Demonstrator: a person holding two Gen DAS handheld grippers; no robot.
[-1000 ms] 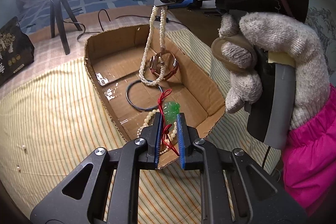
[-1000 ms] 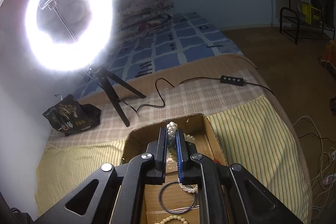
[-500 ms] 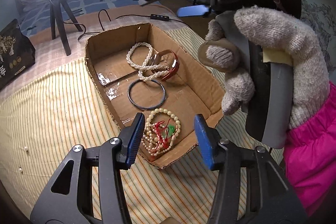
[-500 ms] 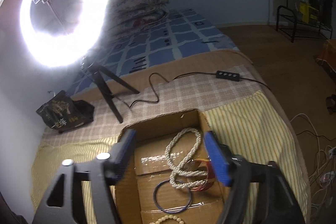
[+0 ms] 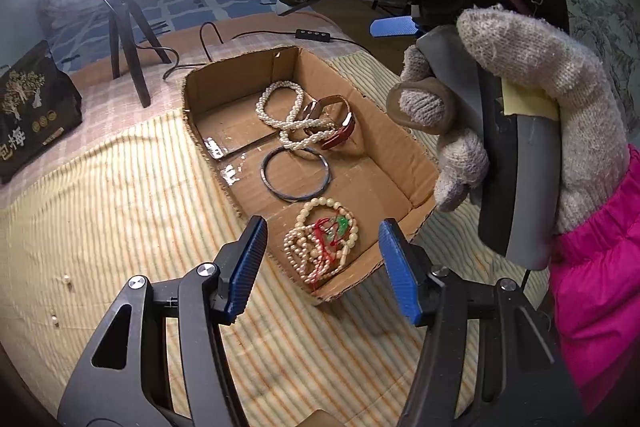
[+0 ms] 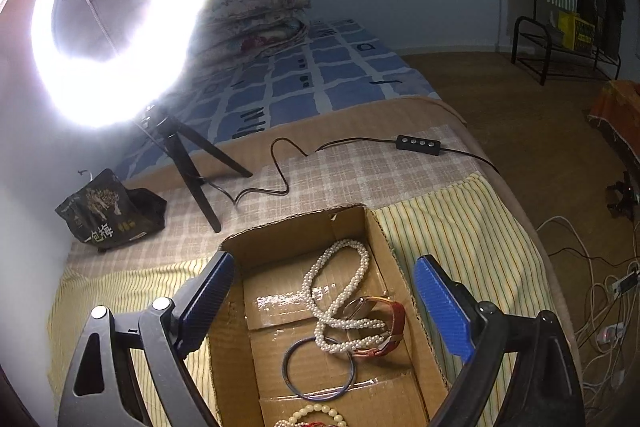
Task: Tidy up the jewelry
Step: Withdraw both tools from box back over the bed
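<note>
An open cardboard box (image 5: 192,95) (image 6: 236,359) lies on the striped cloth. In it are a white pearl necklace (image 5: 288,119) (image 6: 340,291), a red-strapped watch (image 5: 336,123) (image 6: 384,323), a dark bangle (image 5: 295,175) (image 6: 318,367), and a cream bead bracelet with a red cord and green charm (image 5: 324,239) (image 6: 312,417). My left gripper (image 5: 322,261) is open and empty above the box's near end. My right gripper (image 6: 324,301) is open and empty above the box's far half; its body and the gloved hand show in the left wrist view (image 5: 500,99).
A lit ring light on a black tripod (image 6: 192,167) (image 5: 128,39) stands beyond the box, its cable and switch (image 6: 418,143) across the checked cloth. A black printed bag (image 6: 108,211) (image 5: 32,107) lies at the left. Loose beads (image 5: 60,299) lie on the cloth. The bed edge drops off at the right.
Both grippers opened. The left let the bead bracelet with the charm drop into the box, the right let the pearl necklace drop onto the watch. Both then drew back slightly.
</note>
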